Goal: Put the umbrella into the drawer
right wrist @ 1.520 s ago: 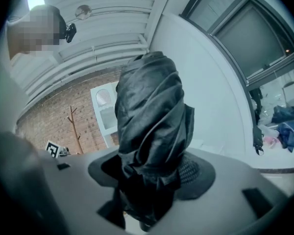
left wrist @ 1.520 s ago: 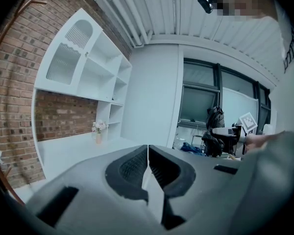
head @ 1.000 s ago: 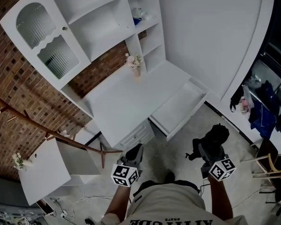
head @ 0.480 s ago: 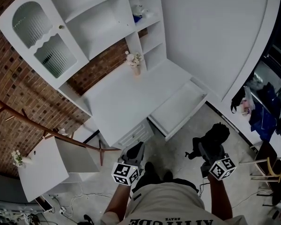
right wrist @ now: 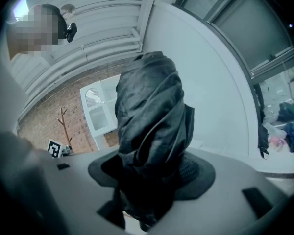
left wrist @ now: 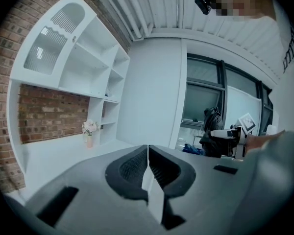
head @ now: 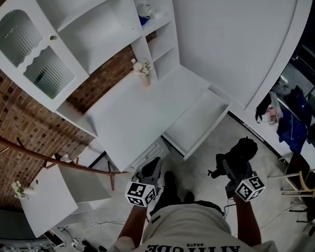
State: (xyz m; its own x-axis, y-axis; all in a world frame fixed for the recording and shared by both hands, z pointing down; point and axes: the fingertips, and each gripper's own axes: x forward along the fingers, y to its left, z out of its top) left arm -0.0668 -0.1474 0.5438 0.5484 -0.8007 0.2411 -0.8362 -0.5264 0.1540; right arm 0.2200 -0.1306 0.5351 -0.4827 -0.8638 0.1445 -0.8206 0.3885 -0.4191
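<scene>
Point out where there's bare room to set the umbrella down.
The open drawer looks bare inside. The desktop is bare from its front edge back to the flower vase. Nowhere looks crowded.

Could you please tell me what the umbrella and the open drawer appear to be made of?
Umbrella: black, slightly glossy fabric, probably nylon or polyester; it creases and folds softly and shows a faint sheen. Drawer: smooth matt white panels, likely painted or laminated wood board; the faces are flat and rigid, with no grain visible.
</scene>
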